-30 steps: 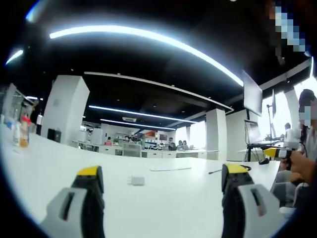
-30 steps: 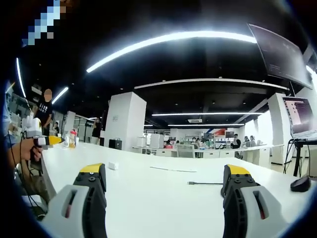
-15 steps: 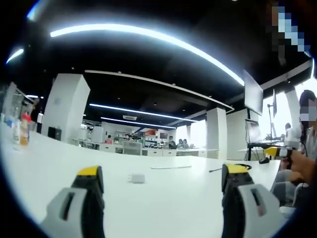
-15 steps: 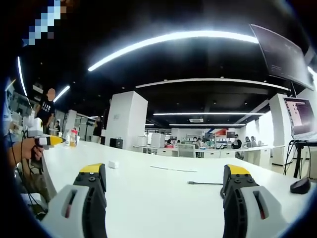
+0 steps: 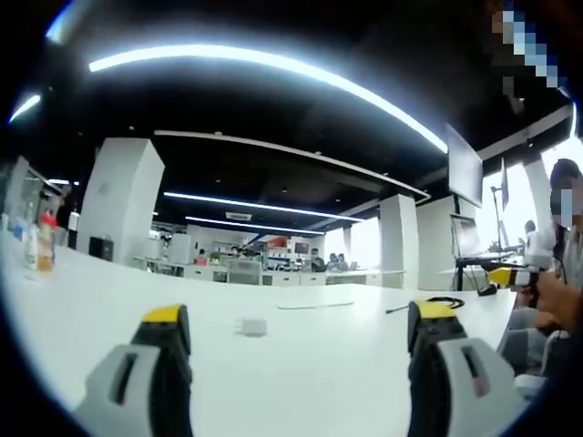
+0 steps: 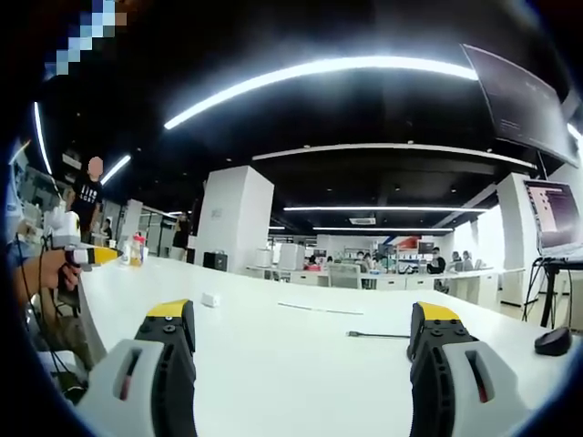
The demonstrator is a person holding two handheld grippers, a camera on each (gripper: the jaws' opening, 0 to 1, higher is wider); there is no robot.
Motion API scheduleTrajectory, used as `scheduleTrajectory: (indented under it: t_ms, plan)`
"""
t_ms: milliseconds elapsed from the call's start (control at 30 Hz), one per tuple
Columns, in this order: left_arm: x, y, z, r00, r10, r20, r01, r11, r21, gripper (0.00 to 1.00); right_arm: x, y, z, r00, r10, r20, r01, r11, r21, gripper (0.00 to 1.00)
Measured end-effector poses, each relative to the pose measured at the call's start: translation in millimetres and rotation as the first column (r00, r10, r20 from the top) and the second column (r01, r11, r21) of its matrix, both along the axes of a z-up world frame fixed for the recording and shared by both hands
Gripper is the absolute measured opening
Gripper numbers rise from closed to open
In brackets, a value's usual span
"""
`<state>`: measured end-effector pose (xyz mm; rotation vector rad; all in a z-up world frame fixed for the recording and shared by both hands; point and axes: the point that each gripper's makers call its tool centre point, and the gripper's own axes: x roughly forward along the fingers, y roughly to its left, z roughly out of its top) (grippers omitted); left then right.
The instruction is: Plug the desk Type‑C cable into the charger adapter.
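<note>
Spanning an open office, white desk (image 5: 301,364), charger adapter (image 5: 252,328), cable (image 6: 373,336); both claws apart, empty

Charger adapter (image 5: 252,328) lies on the table (image 5: 310,364), ahead; cable (image 6: 375,336) lies farther right, apart. Bottles (image 5: 41,241), probably, stand far left.

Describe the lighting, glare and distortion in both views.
Left gripper view: fisheye bends the ceiling light strips into arcs; window glare washes out the right edge; the charger adapter looks soft. Right gripper view: the same curved strips; the white table is bright; the cable stays visible.
</note>
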<state>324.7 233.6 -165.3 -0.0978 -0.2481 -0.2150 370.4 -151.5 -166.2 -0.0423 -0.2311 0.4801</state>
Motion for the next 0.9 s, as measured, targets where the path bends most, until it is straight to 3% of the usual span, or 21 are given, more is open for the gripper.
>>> scheduleTrajectory:
  t_ms: [233,333,433,567,900]
  plan:
    - [0.6,1.5,-2.7,1.0,0.009,-0.003,-0.009,1.0,0.013,0.99,0.2,-1.4,0.4,1.0,-0.006,-0.001,0.006,1.0,-0.007,1.0]
    - [0.2,3.7,-7.9,0.999,0.026,-0.02,-0.024,0.997,0.072,0.92,0.8,0.7,-3.8,1.0,-0.003,-0.02,0.002,1.0,-0.028,0.99]
    - [1.2,5.2,-7.5,0.999,0.035,-0.015,-0.034,0.997,0.071,0.99,0.9,1.2,-4.3,1.0,-0.003,-0.021,0.002,1.0,-0.03,0.99]
    - [3.6,5.2,-14.5,0.998,0.034,-0.054,-0.029,0.995,0.091,0.99,1.0,0.8,-2.9,1.0,-0.006,-0.017,0.005,1.0,-0.028,1.0]
    - [1.9,3.2,-11.1,0.999,0.025,-0.041,-0.021,0.996,0.092,1.0,0.6,-0.9,0.5,1.0,-0.011,-0.007,0.011,1.0,-0.023,1.0]
